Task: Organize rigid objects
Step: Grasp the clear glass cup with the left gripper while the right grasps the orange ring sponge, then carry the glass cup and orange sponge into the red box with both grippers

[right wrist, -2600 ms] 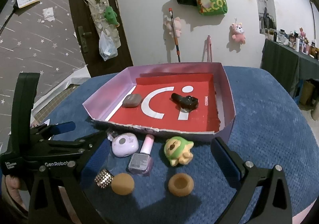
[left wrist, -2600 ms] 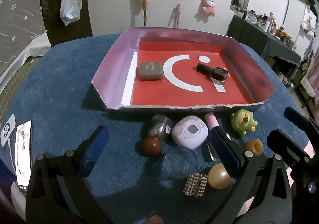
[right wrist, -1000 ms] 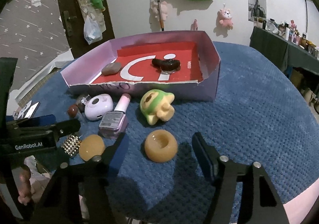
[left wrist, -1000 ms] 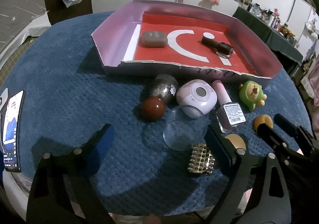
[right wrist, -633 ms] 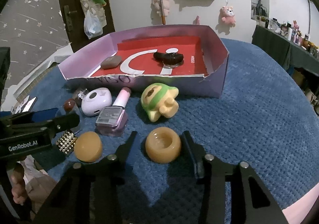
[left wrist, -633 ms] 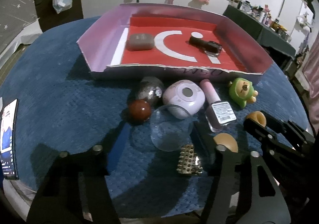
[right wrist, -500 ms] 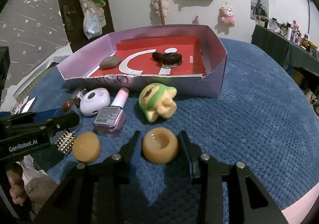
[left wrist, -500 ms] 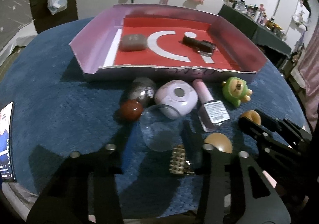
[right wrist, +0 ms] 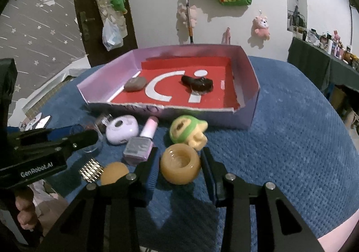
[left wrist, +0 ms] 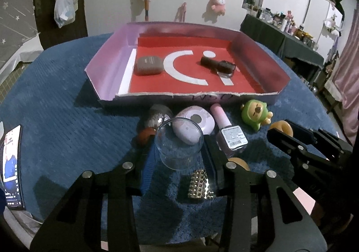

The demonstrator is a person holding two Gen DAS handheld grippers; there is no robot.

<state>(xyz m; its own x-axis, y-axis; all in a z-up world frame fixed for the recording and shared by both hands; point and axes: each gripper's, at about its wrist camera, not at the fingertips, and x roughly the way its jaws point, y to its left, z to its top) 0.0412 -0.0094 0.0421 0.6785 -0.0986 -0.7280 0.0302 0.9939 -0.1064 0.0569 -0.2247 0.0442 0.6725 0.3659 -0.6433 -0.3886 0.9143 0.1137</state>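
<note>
My left gripper is shut on a clear glass cup and holds it just above the blue cloth. My right gripper is shut on an amber ring-shaped cup, lifted slightly. A red-floored tray with lilac walls stands beyond; it holds a grey case and a dark bottle. In front of the tray lie a lilac round device, a pink nail polish bottle, a green toy figure, a studded gold piece, an amber ball and a red-brown ball.
A phone lies at the cloth's left edge. The round table is covered in blue cloth. A dark side table with bottles stands far right. A silver glittery bottle lies by the tray's front wall.
Both grippers closed from wide open. The left closed on the glass cup and lifted it; the right closed on the amber ring cup and raised it slightly.
</note>
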